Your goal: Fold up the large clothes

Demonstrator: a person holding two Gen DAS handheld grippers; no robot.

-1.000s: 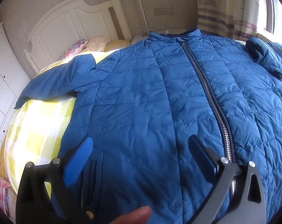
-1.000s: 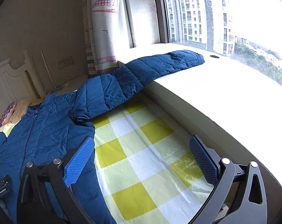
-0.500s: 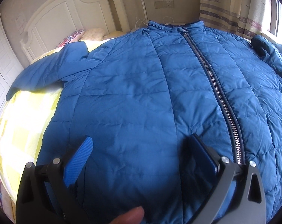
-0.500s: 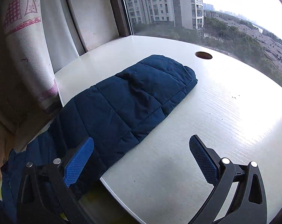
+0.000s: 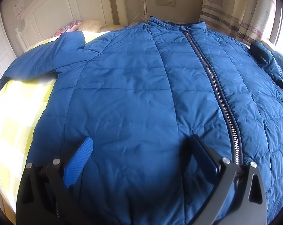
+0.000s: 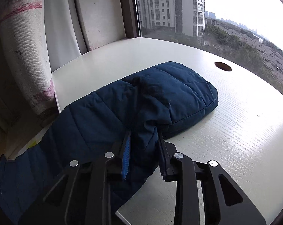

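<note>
The blue jacket (image 5: 141, 93) lies zipped on the bed (image 5: 13, 112), the left gripper (image 5: 141, 150) spread wide above it, while the right gripper (image 6: 144, 146) pinches its sleeve (image 6: 160, 93) on the desk (image 6: 235, 131).

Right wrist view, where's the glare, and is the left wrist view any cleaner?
Right wrist view: window light glares off the white desk at right, sky blown out; the jacket sleeve reads dark. Left wrist view: the yellow checked sheet is overexposed at left, gripper shadow darkens the blue jacket; fisheye bulge.
</note>
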